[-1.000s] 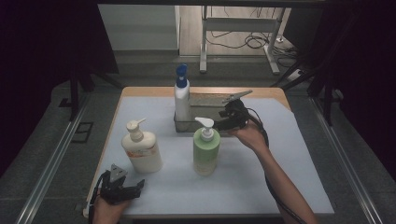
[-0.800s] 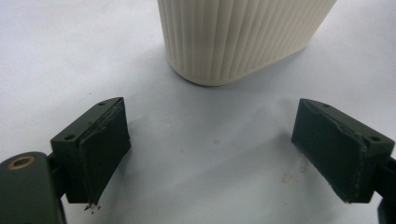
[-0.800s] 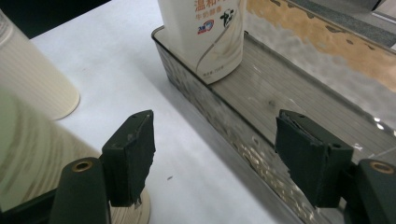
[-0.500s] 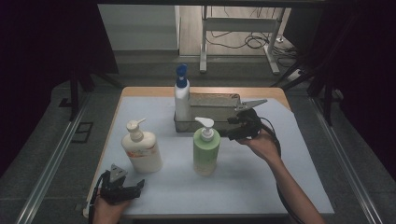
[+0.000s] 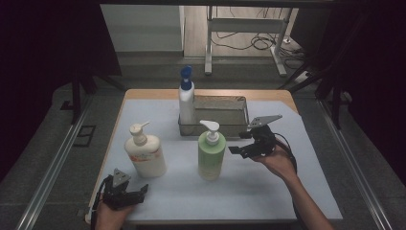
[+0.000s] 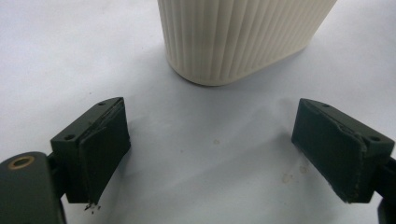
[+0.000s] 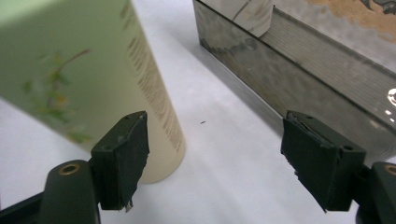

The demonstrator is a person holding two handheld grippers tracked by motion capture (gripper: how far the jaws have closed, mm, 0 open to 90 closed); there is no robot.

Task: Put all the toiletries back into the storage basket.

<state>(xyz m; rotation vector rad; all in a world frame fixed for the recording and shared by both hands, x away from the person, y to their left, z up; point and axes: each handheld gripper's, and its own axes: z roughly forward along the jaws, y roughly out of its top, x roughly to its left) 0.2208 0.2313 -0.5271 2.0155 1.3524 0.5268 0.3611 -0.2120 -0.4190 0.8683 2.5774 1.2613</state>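
Observation:
A green pump bottle (image 5: 211, 151) stands upright mid-table, and in the right gripper view the green bottle (image 7: 84, 79) is just left of the jaws. My right gripper (image 5: 238, 150) is open beside it on its right, with nothing between its jaws (image 7: 212, 163). A cream pump bottle (image 5: 144, 151) stands at the left; its ribbed base (image 6: 238, 37) is ahead of my open left gripper (image 6: 212, 154). My left gripper (image 5: 136, 194) rests near the front left edge. A white bottle with a blue cap (image 5: 186, 100) stands in the left end of a metal tray (image 5: 234, 129).
The metal tray's wall (image 7: 299, 88) runs close on the right of my right gripper. A white sheet (image 5: 249, 191) covers the wooden table. Beyond the table lie a dark floor, a metal frame (image 5: 239, 28) and cables.
My right gripper has moved from beside the tray toward the front and lower, and now sits to the right of the green bottle. The left gripper has not moved.

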